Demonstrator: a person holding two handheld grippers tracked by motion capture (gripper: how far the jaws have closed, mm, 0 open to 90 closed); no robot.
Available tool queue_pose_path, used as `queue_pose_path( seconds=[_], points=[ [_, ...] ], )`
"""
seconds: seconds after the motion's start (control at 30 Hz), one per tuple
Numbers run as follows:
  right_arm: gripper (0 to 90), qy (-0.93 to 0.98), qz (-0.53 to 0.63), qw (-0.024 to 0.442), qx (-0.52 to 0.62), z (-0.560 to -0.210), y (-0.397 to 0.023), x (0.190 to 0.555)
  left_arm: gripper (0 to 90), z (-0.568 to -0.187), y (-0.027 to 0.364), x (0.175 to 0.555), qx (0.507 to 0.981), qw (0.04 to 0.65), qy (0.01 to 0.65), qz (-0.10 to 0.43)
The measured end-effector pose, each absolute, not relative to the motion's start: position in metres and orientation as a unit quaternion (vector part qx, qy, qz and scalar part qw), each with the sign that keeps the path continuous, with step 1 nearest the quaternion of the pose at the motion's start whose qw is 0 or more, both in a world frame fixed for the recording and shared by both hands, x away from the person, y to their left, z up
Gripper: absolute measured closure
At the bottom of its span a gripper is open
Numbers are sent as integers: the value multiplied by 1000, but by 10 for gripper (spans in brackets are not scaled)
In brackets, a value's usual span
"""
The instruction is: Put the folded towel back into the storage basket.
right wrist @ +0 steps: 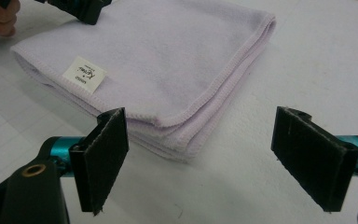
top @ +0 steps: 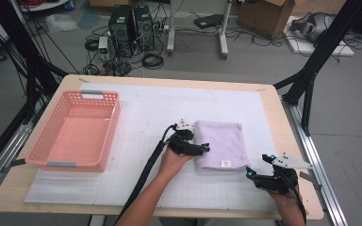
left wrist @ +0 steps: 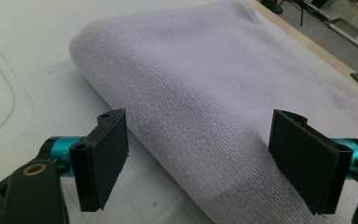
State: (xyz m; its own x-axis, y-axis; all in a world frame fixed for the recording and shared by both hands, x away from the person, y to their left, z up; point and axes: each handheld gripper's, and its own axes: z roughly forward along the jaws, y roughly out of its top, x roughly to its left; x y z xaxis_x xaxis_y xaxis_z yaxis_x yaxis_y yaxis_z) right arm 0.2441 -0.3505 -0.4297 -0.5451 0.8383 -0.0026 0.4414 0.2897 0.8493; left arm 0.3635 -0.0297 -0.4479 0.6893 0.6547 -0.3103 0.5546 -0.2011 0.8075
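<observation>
A folded lilac towel (top: 220, 143) lies flat on the white mat, right of centre, with a small white label near its front edge (right wrist: 84, 73). My left gripper (top: 194, 141) is open at the towel's left folded edge, its jaws spread wide over the rounded fold (left wrist: 200, 93). My right gripper (top: 259, 165) is open near the table's front right, just off the towel's front right corner (right wrist: 182, 126), with nothing between its jaws. The towel's stitched layered edges face this gripper.
A pink plastic basket (top: 47, 149) stands empty at the left of the table. The white mat (top: 141, 113) covers most of the wooden tabletop. Beyond the far edge, computer towers (top: 131, 26), cables and a cardboard box (top: 268, 16) sit on the floor.
</observation>
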Motion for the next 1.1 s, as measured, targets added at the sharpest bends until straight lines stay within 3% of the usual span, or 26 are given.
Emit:
queue_pose_path(
  seconds=[0.37,0.63,0.77,0.9,1.1],
  points=[
    [177,771,425,230,414,-430,-349,244,195,-450,-36,367,795,453,400,51],
    [177,770,426,229,417,-430,-348,245,471,-452,-40,359,796,460,389,52],
    [178,770,427,229,415,-430,-348,244,590,-454,-37,360,773,475,420,14],
    [177,769,428,228,416,-430,-349,245,661,-454,-32,359,766,488,418,7],
    [178,770,428,228,415,-430,-349,246,688,-452,-21,353,761,510,401,12]
  ],
)
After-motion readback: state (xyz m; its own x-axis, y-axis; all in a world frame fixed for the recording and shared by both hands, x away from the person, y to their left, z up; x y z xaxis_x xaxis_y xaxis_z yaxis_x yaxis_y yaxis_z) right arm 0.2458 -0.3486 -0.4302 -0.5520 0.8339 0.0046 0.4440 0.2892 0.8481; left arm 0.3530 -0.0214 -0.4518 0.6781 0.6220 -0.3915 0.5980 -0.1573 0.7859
